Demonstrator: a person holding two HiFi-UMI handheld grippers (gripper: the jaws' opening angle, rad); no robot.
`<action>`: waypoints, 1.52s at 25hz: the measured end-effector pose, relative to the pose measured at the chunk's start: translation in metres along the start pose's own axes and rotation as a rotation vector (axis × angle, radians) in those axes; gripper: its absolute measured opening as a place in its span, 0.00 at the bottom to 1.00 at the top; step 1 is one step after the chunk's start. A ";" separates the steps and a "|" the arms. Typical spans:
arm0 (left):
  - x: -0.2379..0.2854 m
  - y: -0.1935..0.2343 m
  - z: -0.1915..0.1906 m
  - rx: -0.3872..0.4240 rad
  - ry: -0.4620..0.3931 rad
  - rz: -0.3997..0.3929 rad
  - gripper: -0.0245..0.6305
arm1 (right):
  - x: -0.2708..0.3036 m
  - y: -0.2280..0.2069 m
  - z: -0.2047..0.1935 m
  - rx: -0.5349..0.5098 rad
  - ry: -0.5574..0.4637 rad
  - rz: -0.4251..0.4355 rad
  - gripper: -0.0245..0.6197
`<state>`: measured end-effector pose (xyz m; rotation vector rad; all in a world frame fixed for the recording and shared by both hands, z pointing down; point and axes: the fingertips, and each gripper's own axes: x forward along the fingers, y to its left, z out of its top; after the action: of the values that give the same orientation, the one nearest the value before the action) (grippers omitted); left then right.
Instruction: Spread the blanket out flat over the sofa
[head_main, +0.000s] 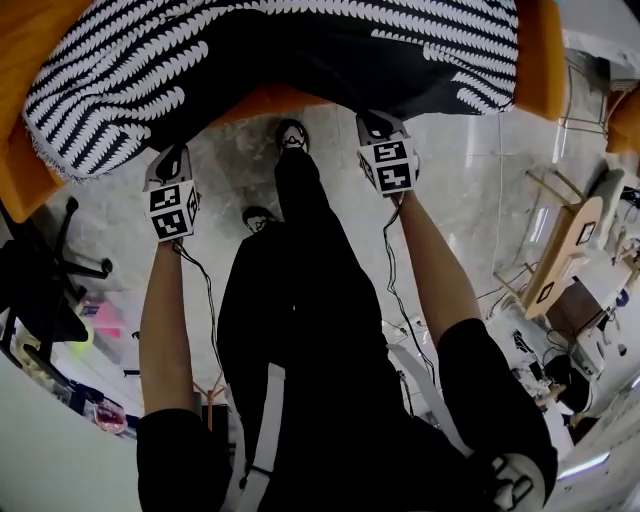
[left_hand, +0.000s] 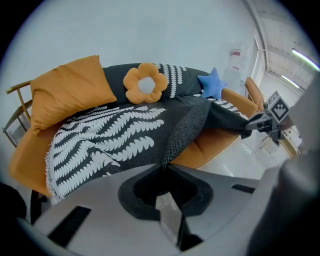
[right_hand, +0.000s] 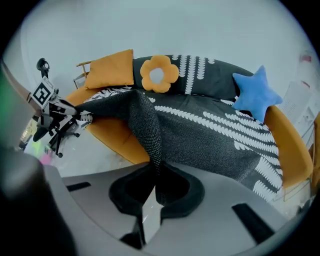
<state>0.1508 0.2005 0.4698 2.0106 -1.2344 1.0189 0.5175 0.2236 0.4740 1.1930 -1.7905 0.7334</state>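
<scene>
A black blanket (head_main: 300, 50) with white leaf stripes lies over the orange sofa (head_main: 20, 170) at the top of the head view. My left gripper (head_main: 172, 160) is shut on the blanket's front edge at the left. My right gripper (head_main: 378, 128) is shut on the same edge further right. In the left gripper view the blanket (left_hand: 125, 135) runs from the shut jaws back over the seat, and the right gripper (left_hand: 265, 122) shows at the far right. In the right gripper view a fold of the blanket (right_hand: 150, 130) rises out of the shut jaws, and the left gripper (right_hand: 55, 112) shows at the left.
On the sofa back rest an orange pillow (left_hand: 70, 90), an orange flower cushion (left_hand: 145, 84) and a blue star cushion (left_hand: 212, 85). My legs and shoes (head_main: 290, 135) stand on the pale floor before the sofa. An office chair base (head_main: 60, 270) is at the left, wooden furniture (head_main: 560, 250) at the right.
</scene>
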 end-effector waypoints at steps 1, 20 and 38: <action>-0.003 0.000 -0.002 -0.004 0.000 0.003 0.10 | -0.003 0.000 -0.004 -0.001 0.003 0.000 0.09; -0.042 0.024 -0.092 -0.053 0.088 0.054 0.10 | -0.001 0.019 -0.066 -0.027 0.093 0.018 0.10; -0.040 0.014 -0.064 -0.239 0.079 0.037 0.22 | 0.051 0.045 0.022 0.074 0.093 0.219 0.53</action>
<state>0.1071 0.2630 0.4728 1.7550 -1.2892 0.9118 0.4593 0.2007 0.5075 1.0022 -1.8480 0.9733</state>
